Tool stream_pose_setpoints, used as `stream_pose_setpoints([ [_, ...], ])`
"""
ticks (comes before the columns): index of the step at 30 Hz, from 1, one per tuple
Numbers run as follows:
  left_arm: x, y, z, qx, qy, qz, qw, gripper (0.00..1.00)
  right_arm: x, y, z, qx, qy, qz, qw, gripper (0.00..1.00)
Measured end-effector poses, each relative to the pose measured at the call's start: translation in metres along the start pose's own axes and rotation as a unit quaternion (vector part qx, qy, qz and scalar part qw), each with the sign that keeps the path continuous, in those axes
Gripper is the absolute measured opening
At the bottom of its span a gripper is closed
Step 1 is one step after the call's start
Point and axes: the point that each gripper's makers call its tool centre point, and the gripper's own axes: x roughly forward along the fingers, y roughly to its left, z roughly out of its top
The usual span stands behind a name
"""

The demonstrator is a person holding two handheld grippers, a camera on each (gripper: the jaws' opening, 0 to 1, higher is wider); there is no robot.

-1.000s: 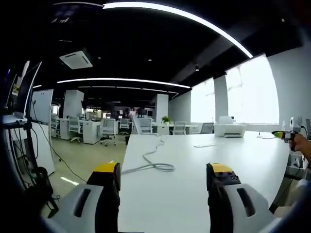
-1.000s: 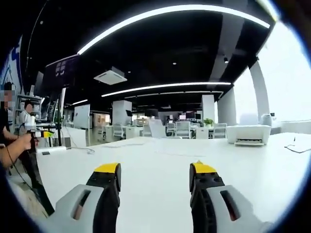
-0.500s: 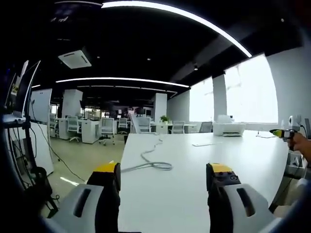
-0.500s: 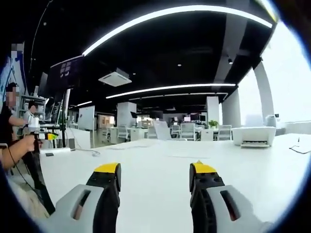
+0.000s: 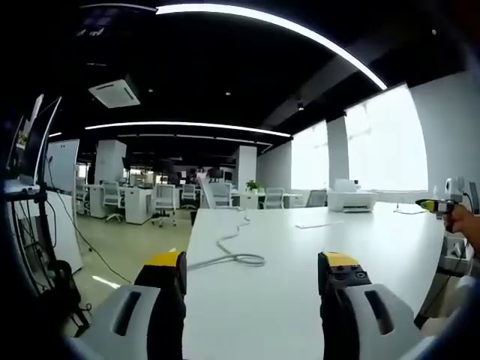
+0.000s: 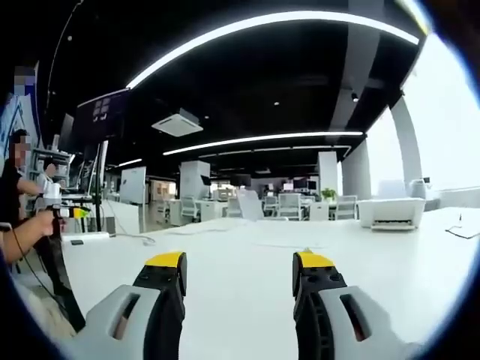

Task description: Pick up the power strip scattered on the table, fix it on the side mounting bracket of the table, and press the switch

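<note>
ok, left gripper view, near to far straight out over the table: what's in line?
Left gripper, jaws apart with nothing between them → bare white table → looped grey cable trailing away toward the far end → office chairs past the table's far edge → white pillar deep in the room.

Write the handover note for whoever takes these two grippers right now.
Left gripper: open, nothing between its jaws, held above the near part of the white table.
Right gripper: open, also holding nothing, above the same table.
A grey cable lies looped on the table ahead of the left gripper and runs toward the far end; the power strip itself I cannot make out. A white printer sits at the table's far right.
Done: nothing yet.
Left: find and pick up the strip, fix it on the side bracket, press the switch.
</note>
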Motion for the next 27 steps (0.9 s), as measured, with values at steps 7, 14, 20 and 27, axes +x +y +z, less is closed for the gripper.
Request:
stream_pose_setpoints([
  [7, 0.002, -0.002, 0.001, 0.002, 0.002, -0.003, 1.0000, 0.75, -0.002, -0.004, 0.002, -0.002, -0.001, -0.005, 1.0000, 0.53],
  [14, 0.003, -0.006, 0.005, 0.005, 0.002, -0.008, 1.0000, 0.75, -0.004, -0.008, 0.007, -0.003, -0.004, -0.009, 0.9999, 0.53],
  [20, 0.003, -0.009, 0.008, 0.007, 0.001, -0.010, 0.9999, 0.74, -0.009, -0.011, 0.013, -0.004, -0.009, -0.013, 0.9999, 0.53],
  [27, 0.006, -0.011, 0.012, 0.006, -0.001, -0.014, 0.9999, 0.74, -0.014, -0.012, 0.015, -0.004, -0.011, -0.017, 0.9998, 0.53],
])
